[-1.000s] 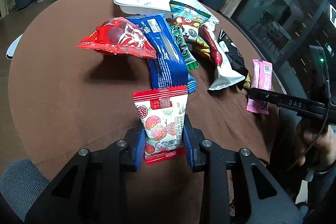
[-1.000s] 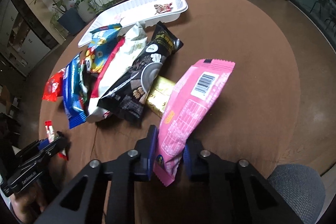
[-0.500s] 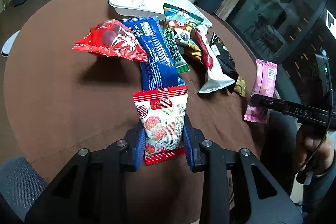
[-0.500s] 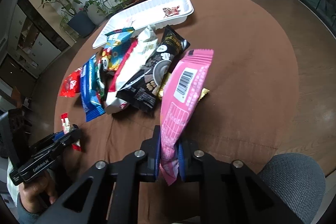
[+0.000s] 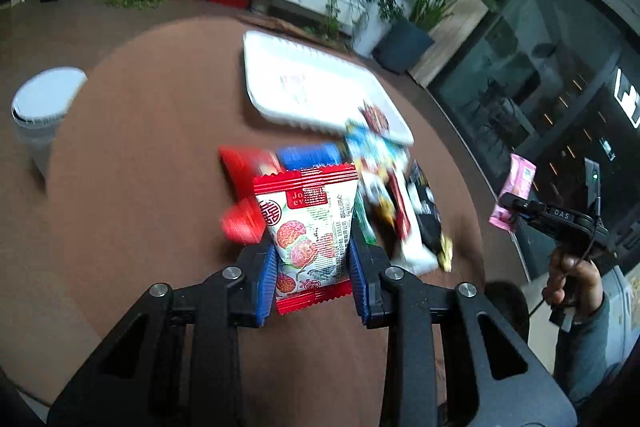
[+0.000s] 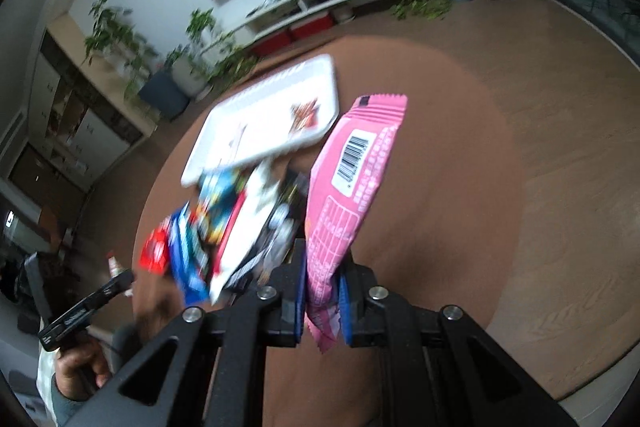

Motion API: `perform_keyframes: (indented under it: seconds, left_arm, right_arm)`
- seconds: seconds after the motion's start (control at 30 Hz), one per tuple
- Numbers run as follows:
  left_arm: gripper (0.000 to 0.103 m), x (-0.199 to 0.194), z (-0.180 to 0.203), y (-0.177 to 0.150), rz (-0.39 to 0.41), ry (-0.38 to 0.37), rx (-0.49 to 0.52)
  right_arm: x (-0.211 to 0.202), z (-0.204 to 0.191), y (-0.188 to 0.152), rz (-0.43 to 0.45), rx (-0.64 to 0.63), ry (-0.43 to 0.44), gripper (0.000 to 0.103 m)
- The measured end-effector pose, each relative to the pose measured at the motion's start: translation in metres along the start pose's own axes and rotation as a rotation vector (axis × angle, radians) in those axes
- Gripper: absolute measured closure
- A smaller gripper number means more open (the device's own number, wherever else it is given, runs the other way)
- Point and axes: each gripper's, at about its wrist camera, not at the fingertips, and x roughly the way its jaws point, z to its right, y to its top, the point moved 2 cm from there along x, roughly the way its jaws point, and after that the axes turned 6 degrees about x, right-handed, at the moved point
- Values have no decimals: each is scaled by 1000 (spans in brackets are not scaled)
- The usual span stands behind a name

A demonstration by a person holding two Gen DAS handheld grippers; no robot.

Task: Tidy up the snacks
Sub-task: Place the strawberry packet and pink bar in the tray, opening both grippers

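Snacks (image 5: 376, 195) heaped on the round brown table (image 5: 140, 167) just below a white tray (image 5: 304, 99), left gripper (image 5: 312, 277) clamped on a red-and-white packet (image 5: 310, 227), right gripper (image 6: 322, 297) pinching a pink packet (image 6: 352, 183), both packets held above the table.

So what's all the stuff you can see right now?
Round brown table: one, under everything.
White plastic tray: one, far side of table, one small dark-red wrapper inside.
Loose snack packets: a blurred pile, red, blue, white, black, near side of the tray; count unclear.
White-and-red strawberry packet: one, gripped in left tongs.
Pink barcode packet: one, gripped in right tongs.
Potted plants: several, green, by the wall.
Left tongs: black, blue pads.
Right tongs: same.
Hands: two.
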Motion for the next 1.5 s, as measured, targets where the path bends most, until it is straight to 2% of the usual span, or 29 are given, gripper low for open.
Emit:
perform_keyframes:
  seconds: [0.17, 0.37, 0.57, 0.7, 0.9, 1.03, 1.2, 1.5]
  left_arm:
    - [74, 1, -20, 60, 34, 51, 38]
    - [74, 30, -22, 135, 7, 75, 114]
    - [74, 89, 1, 198, -74, 70, 199]
    - [74, 134, 9, 222, -125, 53, 219]
    - [74, 198, 5, 219, -221, 30, 197]
    - [74, 229, -2, 214, -257, 53, 202]
    - [74, 251, -14, 195, -289, 66, 183]
    - [73, 302, -5, 185, -320, 90, 186]
  right_arm:
    - [6, 12, 61, 42, 17, -14, 89]
    - [38, -27, 124, 44, -75, 25, 89]
    - [96, -96, 147, -59, -215, 89, 89]
    - [138, -128, 151, -153, -257, 137, 89]
    - [202, -147, 143, -284, -288, 138, 89]
    - [233, -146, 134, -346, -298, 121, 89]
    - [258, -140, 130, -392, -286, 94, 89]
    - [281, -127, 127, -429, -260, 72, 88]
